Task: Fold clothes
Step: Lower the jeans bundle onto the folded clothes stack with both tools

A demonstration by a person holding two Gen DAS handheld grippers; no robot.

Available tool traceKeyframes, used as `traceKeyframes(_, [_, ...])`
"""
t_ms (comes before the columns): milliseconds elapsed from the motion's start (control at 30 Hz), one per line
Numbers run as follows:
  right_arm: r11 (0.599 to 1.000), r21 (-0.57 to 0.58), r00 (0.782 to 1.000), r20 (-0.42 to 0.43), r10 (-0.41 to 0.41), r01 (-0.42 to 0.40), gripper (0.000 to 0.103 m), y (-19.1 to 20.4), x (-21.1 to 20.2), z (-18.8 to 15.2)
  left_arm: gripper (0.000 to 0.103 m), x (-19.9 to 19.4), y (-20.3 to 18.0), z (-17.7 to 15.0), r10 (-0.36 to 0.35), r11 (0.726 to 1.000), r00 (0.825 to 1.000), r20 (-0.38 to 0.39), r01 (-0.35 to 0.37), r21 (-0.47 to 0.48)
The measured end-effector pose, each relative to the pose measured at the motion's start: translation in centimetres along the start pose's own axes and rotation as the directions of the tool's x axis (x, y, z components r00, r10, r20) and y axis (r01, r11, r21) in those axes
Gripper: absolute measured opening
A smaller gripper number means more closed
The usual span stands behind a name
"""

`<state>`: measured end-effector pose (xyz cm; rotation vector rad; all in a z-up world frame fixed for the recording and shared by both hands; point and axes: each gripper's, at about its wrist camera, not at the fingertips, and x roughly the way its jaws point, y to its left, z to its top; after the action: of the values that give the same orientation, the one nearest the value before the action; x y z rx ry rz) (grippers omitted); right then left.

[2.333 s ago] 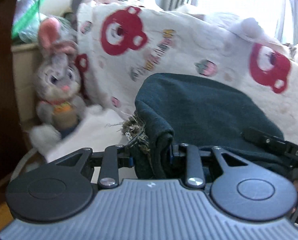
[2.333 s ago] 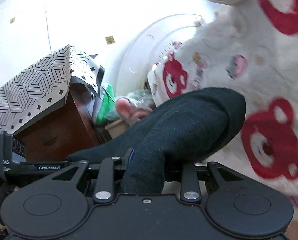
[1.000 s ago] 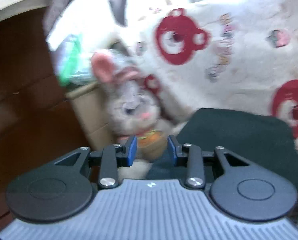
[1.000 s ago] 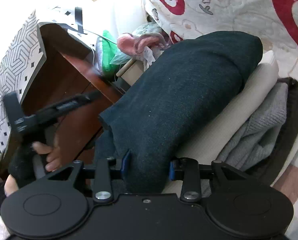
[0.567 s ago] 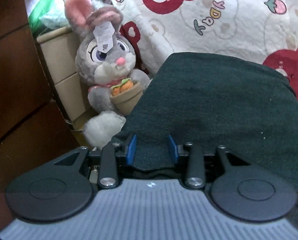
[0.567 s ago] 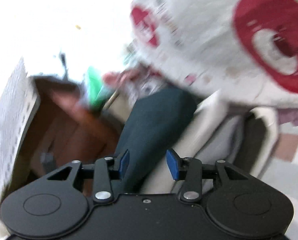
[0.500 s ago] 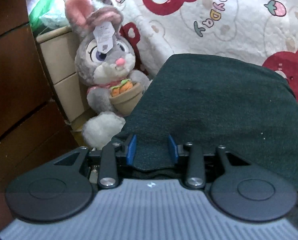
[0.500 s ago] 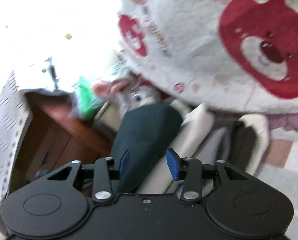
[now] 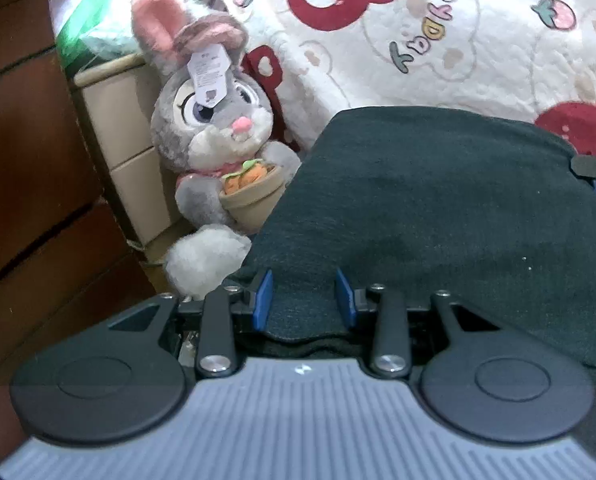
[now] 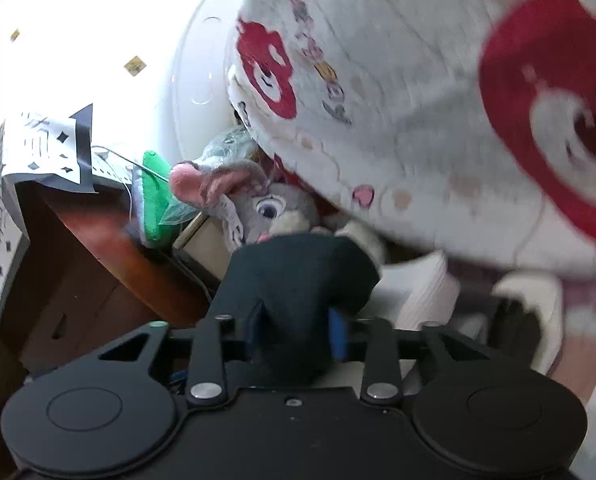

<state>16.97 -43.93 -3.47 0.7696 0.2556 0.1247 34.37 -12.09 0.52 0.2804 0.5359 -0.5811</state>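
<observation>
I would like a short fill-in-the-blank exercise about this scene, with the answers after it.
1. The folded garment in front of the left gripper is dark ____.
2. The toy rabbit holds a pot of ____.
3. The blanket has red ____ printed on it.
4. Both grippers are ____, holding nothing.

Answers: green; carrots; bears; open

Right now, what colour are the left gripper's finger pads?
Blue. The pads on the left gripper show best in the left wrist view, against the dark folded garment.
</observation>
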Motion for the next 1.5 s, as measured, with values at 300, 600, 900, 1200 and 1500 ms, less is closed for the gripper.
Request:
traceKeyframes(300, [0.942, -0.294, 0.987, 0.072, -0.145, 0.160, 0.007, 2.8, -4.1, 0.6, 0.034, -0.3, -0.5, 0.2, 0.018, 0.999, 1.000, 0.007, -0.018, 0.032])
traceKeyframes(600, [0.954, -0.233, 0.982, 0.031, -0.187, 0.189, 0.023, 2.6, 0.5, -0.5, 0.038, -0.2, -0.6, 2.0, 0.022, 0.995, 1.000, 0.015, -0.023, 0.093])
traceKeyframes(900, [0.896, -0.372, 0.963, -0.027, -0.269, 0.241, 0.024, 1.9, 3.6, -1.1, 0.041, 4.6, 0.2, 3.0, -0.002, 1.000, 0.996, -0.085, 0.004, 0.023])
traceKeyframes(1200, [0.846, -0.479, 0.962, -0.011, -0.272, 0.233, 0.027, 7.3, 1.6, -2.0, 0.037, 3.4, -0.6, 2.8, -0.002, 1.000, 0.992, -0.129, 0.005, 0.026])
traceKeyframes(1500, [0.782, -0.623, 0.984, -0.149, -0.094, -0.020, 0.029, 14.3, 1.5, -10.3, 0.037, 3.3, -0.6, 2.8, 0.022, 0.999, 0.992, -0.123, -0.025, -0.023])
